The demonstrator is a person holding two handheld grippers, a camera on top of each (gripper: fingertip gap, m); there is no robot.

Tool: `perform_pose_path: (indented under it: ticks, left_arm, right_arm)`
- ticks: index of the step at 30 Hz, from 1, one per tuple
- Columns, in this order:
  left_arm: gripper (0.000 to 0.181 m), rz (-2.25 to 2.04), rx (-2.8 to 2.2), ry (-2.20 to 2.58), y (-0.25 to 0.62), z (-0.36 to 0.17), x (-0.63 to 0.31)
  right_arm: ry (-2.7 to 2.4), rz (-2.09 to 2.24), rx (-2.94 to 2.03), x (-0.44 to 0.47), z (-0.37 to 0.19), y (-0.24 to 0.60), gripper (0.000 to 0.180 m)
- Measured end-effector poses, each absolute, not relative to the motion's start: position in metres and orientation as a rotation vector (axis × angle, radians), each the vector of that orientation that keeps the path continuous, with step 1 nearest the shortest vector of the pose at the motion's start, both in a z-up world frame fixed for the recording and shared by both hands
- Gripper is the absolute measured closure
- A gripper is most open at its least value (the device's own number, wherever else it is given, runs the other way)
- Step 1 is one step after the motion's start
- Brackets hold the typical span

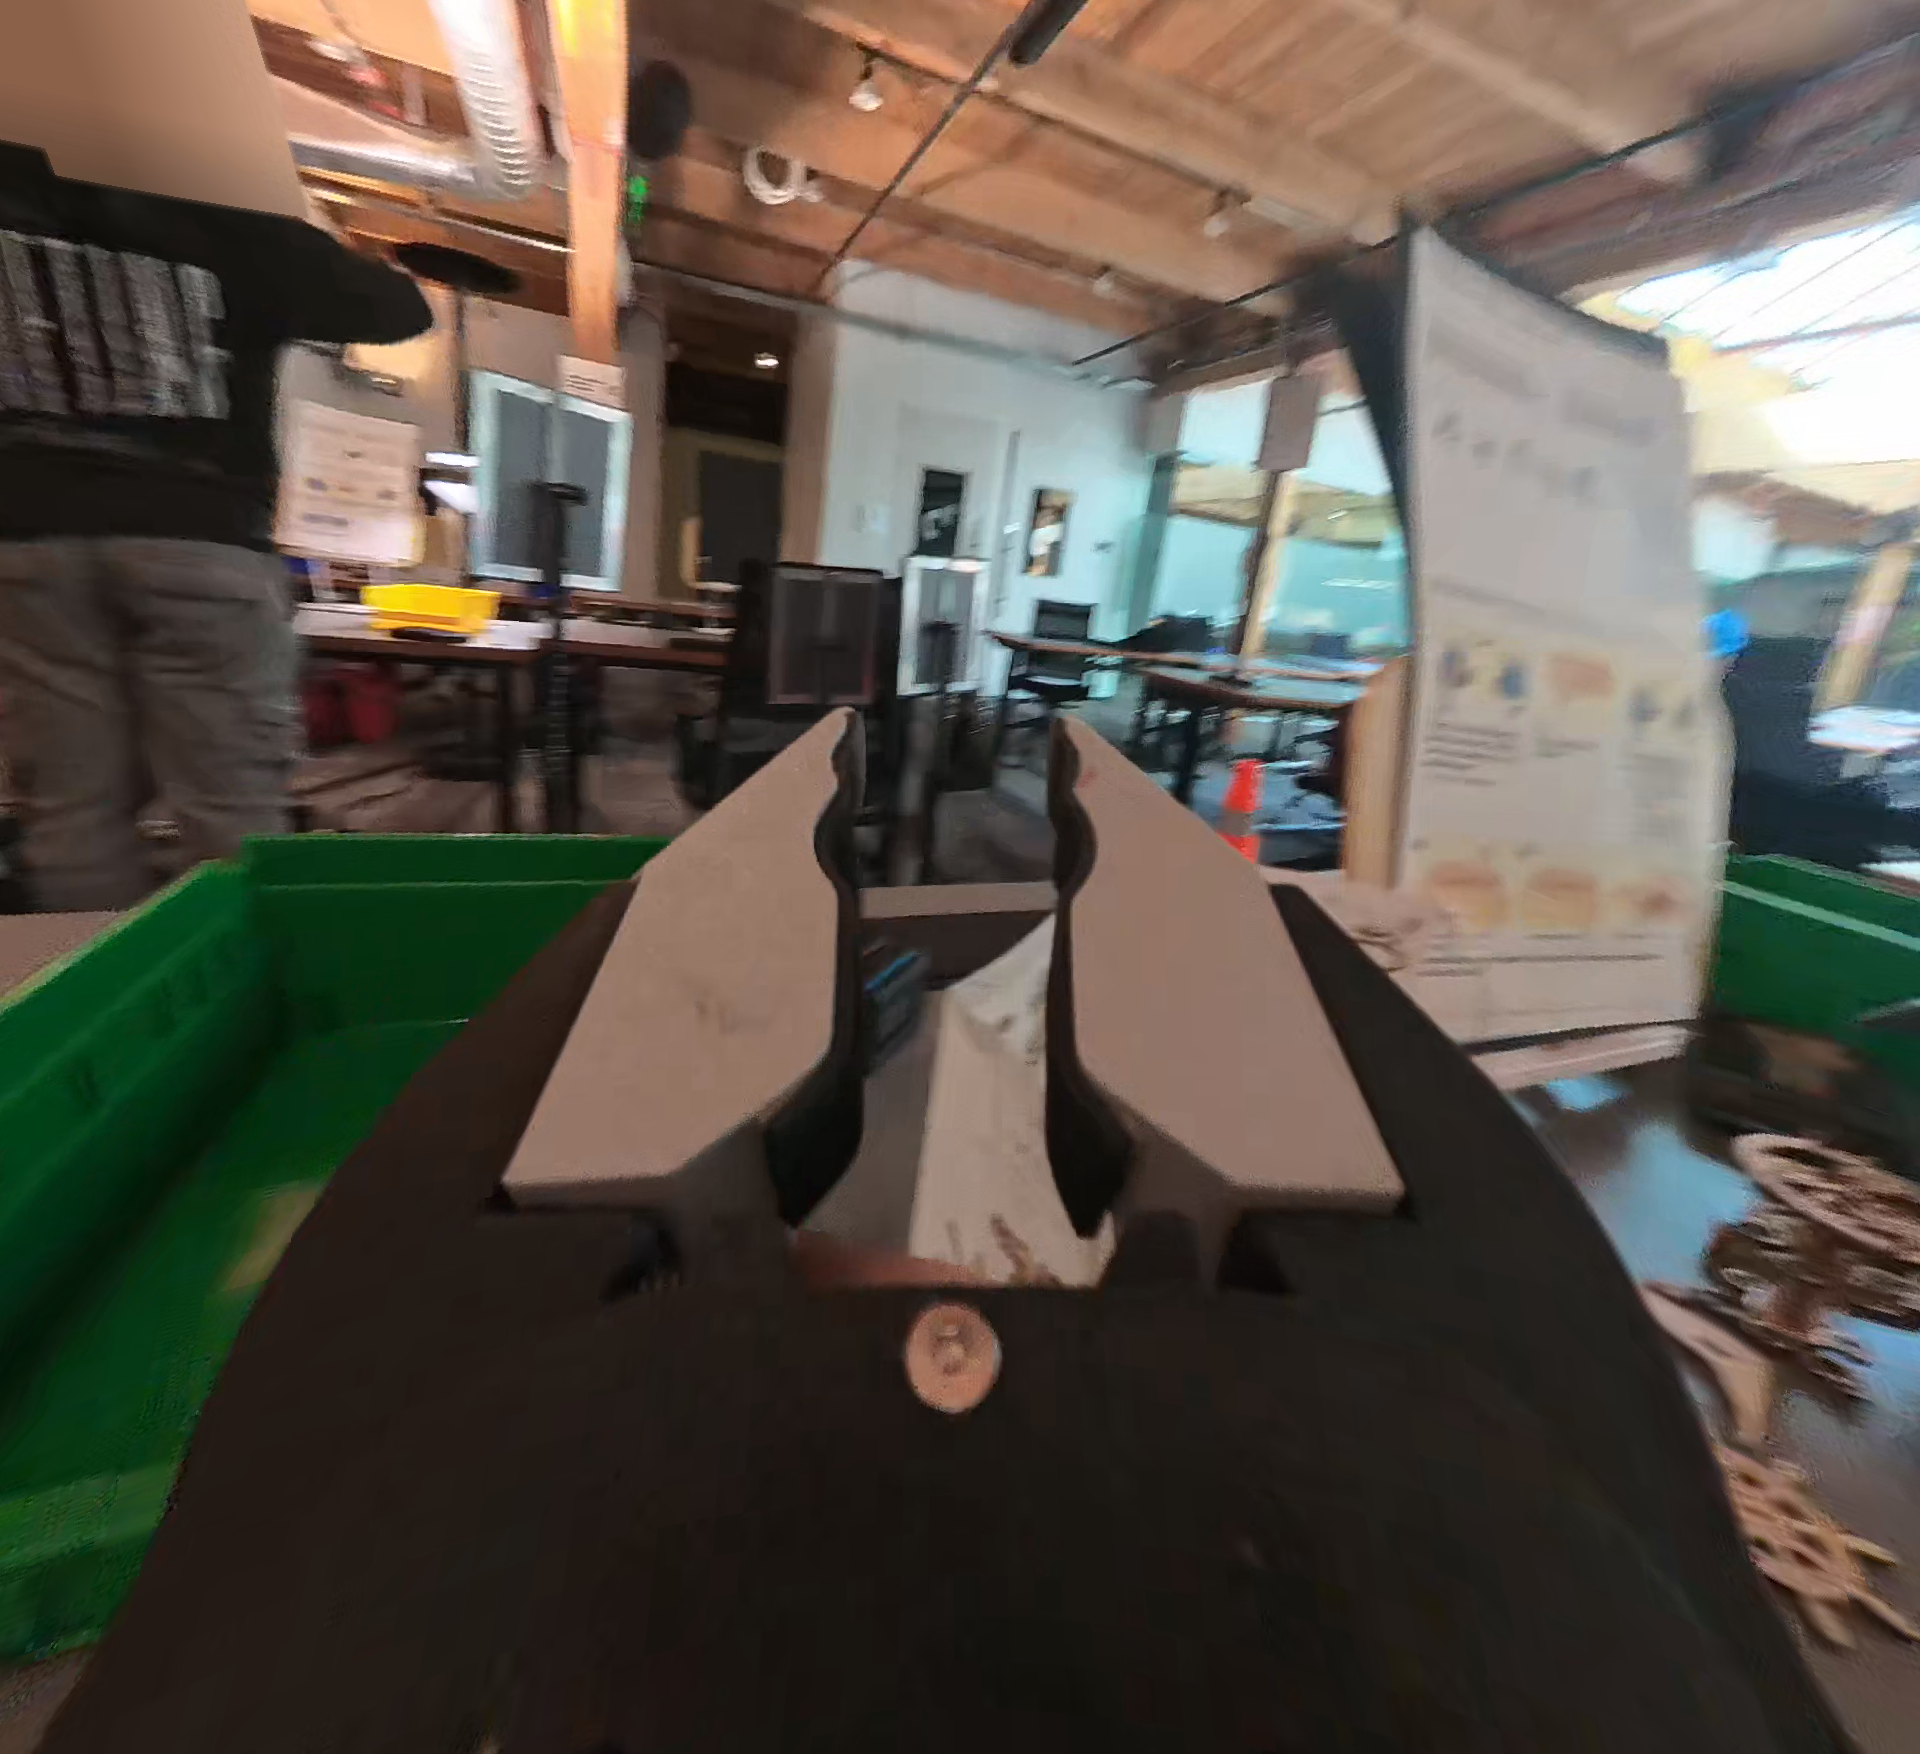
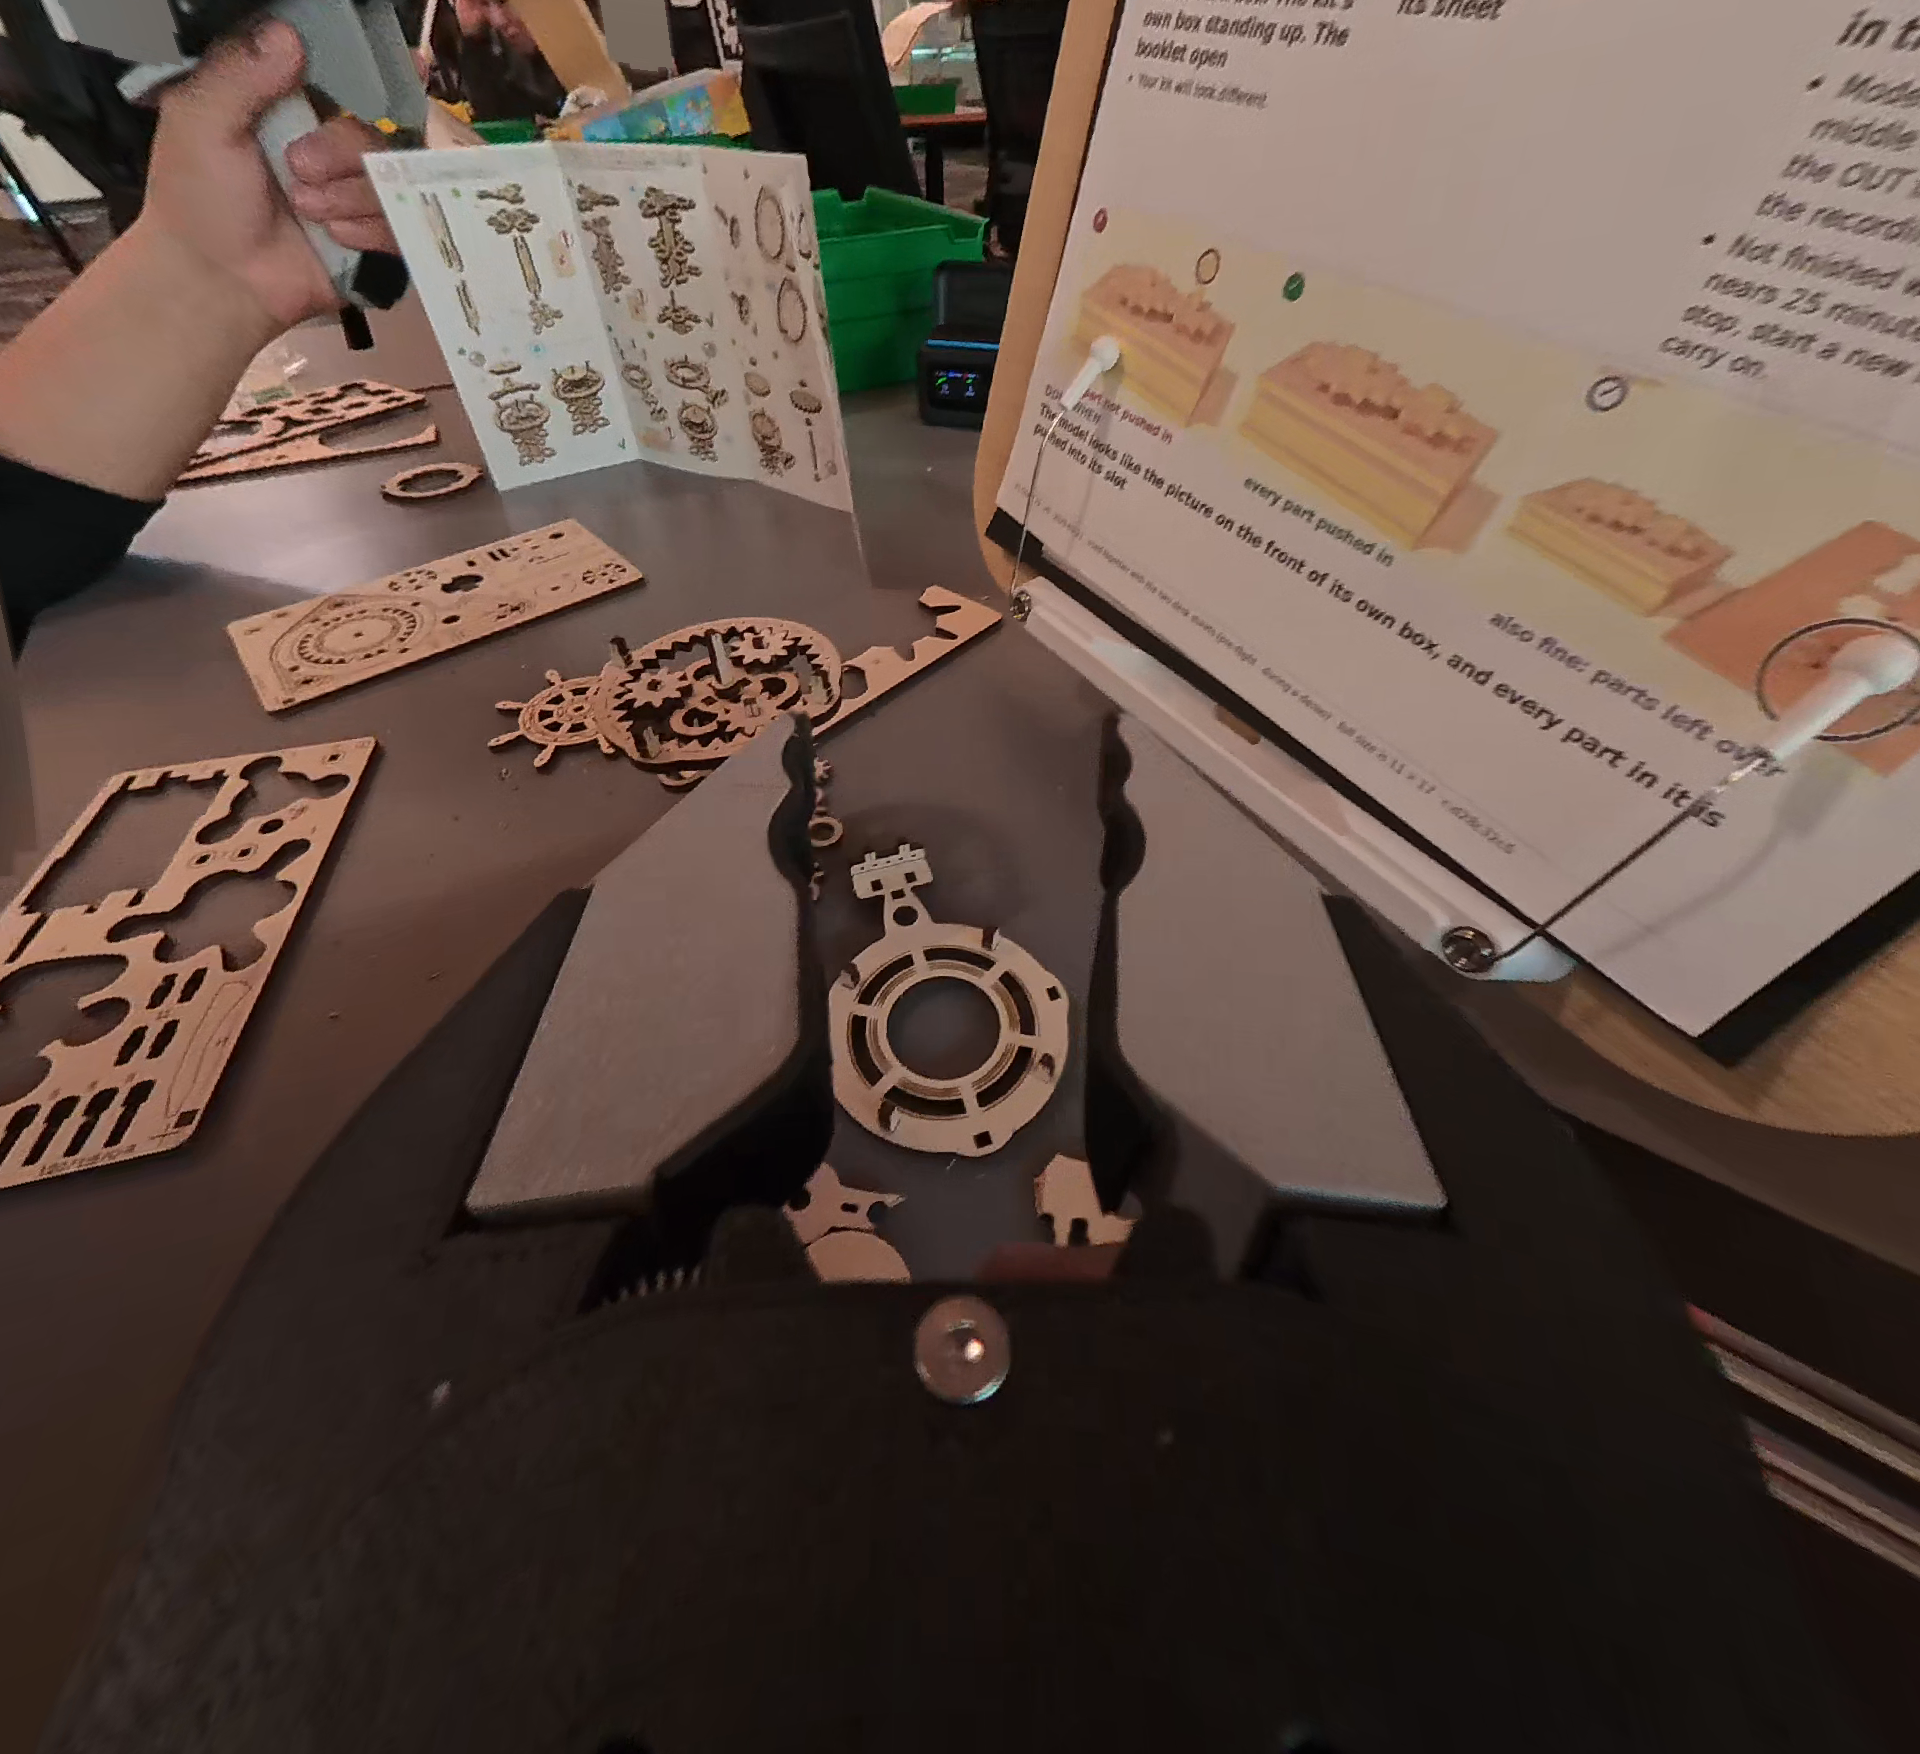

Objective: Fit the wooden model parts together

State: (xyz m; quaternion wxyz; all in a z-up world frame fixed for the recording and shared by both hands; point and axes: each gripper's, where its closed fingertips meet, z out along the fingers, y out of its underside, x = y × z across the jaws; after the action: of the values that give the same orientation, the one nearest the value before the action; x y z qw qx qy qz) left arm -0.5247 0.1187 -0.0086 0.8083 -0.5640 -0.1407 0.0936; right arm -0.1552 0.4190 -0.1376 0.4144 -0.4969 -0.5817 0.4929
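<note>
My right gripper (image 2: 956,748) is open and empty, low over the dark table. A round wooden ring part with a notched stem (image 2: 945,1029) lies flat on the table between its fingers. Beyond the fingertips lies the half-built gear assembly (image 2: 717,686) with a ship's wheel piece (image 2: 556,717) beside it. My left gripper (image 1: 956,748) is open and empty, raised and pointing out into the room. A hand holds its handle (image 2: 312,135) at the far left in the right wrist view. More wooden parts (image 1: 1808,1268) show blurred at the lower right of the left wrist view.
Punched-out wooden sheets (image 2: 156,956) (image 2: 416,608) lie on the left. A folded booklet (image 2: 623,322) stands behind them. An instruction board on a stand (image 2: 1455,416) fills the right. Green bins (image 2: 894,270) (image 1: 208,1081) sit behind. A person (image 1: 125,478) stands at the far left.
</note>
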Motion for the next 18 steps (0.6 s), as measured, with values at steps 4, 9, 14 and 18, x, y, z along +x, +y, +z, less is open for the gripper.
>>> perform_pose_path:
  ticks: [4, 9, 14, 18]
  left_arm:
    - [0.147, 0.171, -1.237, -0.289, 0.127, -0.016, -0.521]
    - [0.146, 0.155, -1.271, -0.275, 0.141, -0.026, -0.514]
    - [0.146, 0.167, -1.297, -0.294, 0.146, -0.035, -0.518]
    - [0.146, 0.164, -1.31, -0.296, 0.148, -0.038, -0.519]
  right_arm:
    - [-1.413, 1.259, -1.259, -0.153, -0.133, 0.425, 0.128]
    - [-1.402, 1.278, -1.269, -0.152, -0.133, 0.426, 0.128]
    - [-1.412, 1.264, -1.247, -0.152, -0.132, 0.421, 0.129]
    - [-1.425, 1.25, -1.237, -0.152, -0.132, 0.419, 0.129]
